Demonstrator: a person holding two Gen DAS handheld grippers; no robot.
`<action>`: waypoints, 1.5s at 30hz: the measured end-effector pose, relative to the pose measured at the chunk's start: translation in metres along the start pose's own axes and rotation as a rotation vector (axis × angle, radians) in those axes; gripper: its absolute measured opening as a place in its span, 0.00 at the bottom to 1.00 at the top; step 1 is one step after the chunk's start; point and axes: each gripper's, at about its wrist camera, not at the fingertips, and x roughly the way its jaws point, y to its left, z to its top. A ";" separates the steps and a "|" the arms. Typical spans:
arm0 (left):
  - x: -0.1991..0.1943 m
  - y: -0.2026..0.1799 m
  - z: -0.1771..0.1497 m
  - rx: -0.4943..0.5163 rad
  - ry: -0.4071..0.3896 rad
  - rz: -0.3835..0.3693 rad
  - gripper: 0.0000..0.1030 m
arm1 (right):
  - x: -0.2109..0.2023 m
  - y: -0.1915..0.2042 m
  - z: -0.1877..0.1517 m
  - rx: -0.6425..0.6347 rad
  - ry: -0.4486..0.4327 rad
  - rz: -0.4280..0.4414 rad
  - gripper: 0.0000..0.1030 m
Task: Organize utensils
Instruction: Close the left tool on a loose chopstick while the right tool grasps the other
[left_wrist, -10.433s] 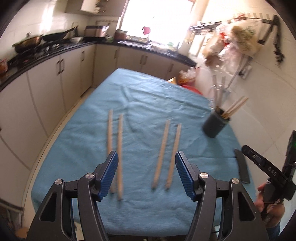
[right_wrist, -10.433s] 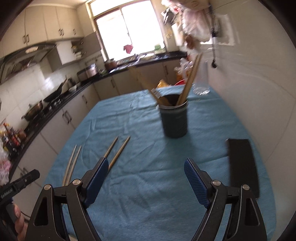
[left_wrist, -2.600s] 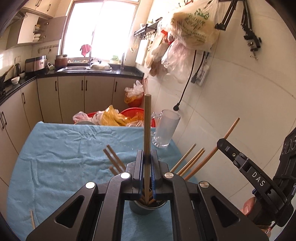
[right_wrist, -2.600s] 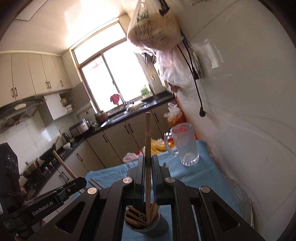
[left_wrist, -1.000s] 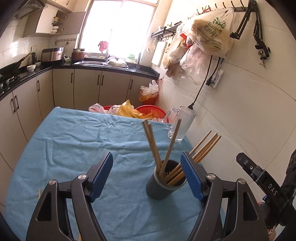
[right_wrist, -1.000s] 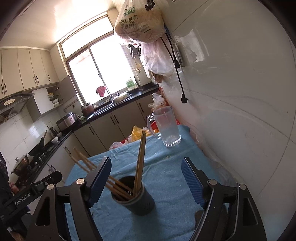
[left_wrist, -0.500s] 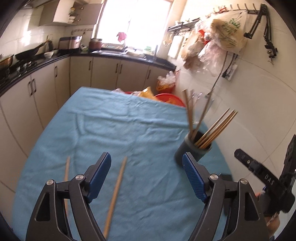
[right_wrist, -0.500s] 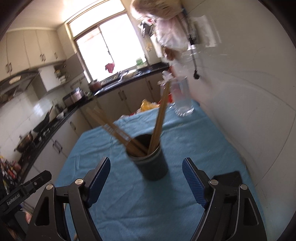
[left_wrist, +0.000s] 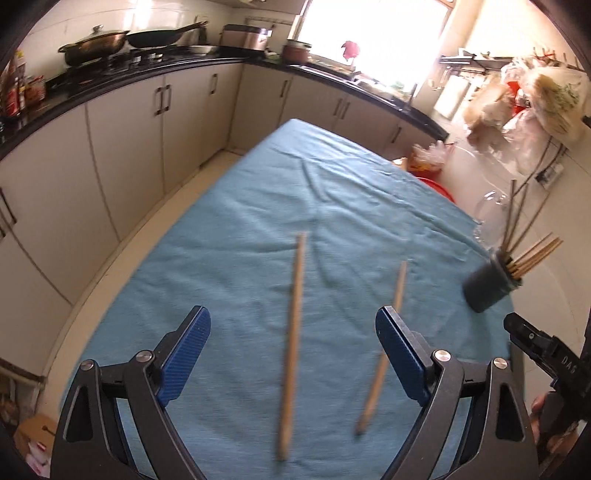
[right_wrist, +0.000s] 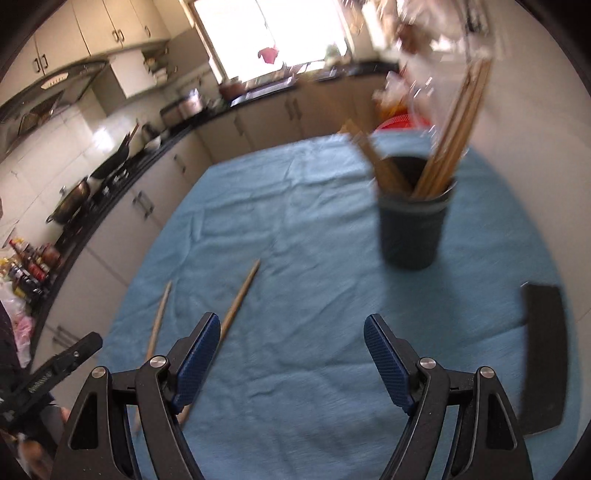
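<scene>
Your left tool (left_wrist: 291, 354) has just been opening, empty, and your right tool (right_wrist: 286, 356) gapes empty, both poised above the last two chopsticks (left_wrist: 293, 325) for pickup.

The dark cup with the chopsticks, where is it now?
In the right wrist view the dark cup stands upper right on the blue cloth, beyond a flat black object.

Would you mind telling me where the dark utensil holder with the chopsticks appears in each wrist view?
Left wrist: the utensil holder stands at the right edge, beyond the open left gripper.
Right wrist: the holder is upper right of centre.
Shared landmark: the two loose chopsticks on the blue cloth.
</scene>
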 end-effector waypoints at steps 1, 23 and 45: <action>0.001 0.006 -0.001 -0.006 0.012 0.002 0.87 | 0.007 0.004 0.000 0.007 0.029 0.014 0.82; -0.005 0.046 -0.011 -0.009 0.017 -0.039 0.87 | 0.143 0.078 0.019 0.023 0.352 -0.066 0.35; 0.039 -0.017 0.007 0.161 0.109 -0.048 0.81 | 0.112 0.055 0.011 -0.026 0.284 0.028 0.07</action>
